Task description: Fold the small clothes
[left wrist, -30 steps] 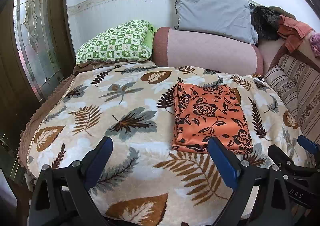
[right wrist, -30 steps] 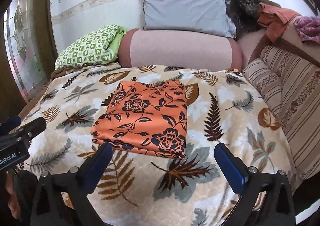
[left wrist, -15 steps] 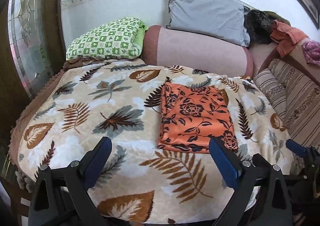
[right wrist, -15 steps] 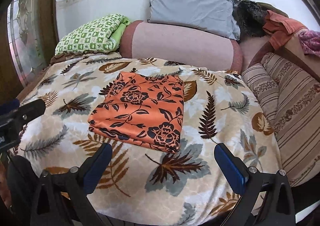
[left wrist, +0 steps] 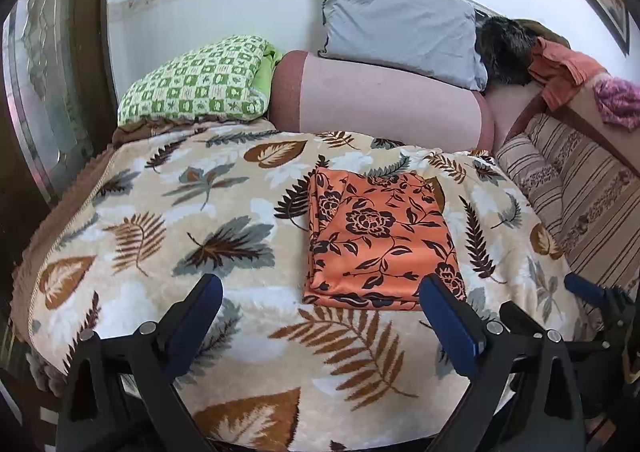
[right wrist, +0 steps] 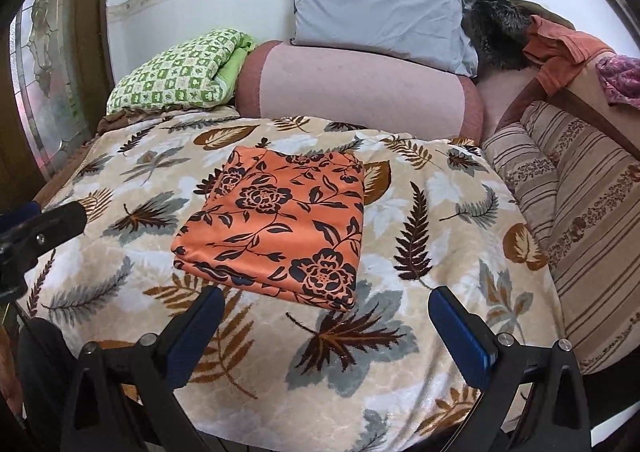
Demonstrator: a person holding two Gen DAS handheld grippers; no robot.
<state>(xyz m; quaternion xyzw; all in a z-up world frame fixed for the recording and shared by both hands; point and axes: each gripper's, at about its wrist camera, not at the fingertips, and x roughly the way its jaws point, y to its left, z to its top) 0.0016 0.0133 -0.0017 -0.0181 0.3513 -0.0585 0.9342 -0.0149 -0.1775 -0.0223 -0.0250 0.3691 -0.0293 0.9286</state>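
Note:
An orange cloth with a black flower print (left wrist: 380, 236) lies folded into a flat rectangle on the leaf-patterned blanket (left wrist: 192, 211); it also shows in the right wrist view (right wrist: 280, 228). My left gripper (left wrist: 320, 300) is open and empty, held back over the bed's near edge, apart from the cloth. My right gripper (right wrist: 324, 316) is open and empty, also short of the cloth's near edge. The right gripper's tip shows at the right in the left wrist view (left wrist: 592, 292). The left gripper shows at the left in the right wrist view (right wrist: 44, 223).
At the back lie a green checked pillow (left wrist: 196, 87), a pink bolster (left wrist: 384, 95) and a grey pillow (left wrist: 396, 15). A striped cushion (right wrist: 580, 211) lines the right side, with orange and pink clothes (right wrist: 560, 47) above. A glass door (left wrist: 44, 83) stands left.
Both grippers have drawn back and up from the bed, so the folded cloth looks smaller and farther. The cloth has not moved. Both stay open.

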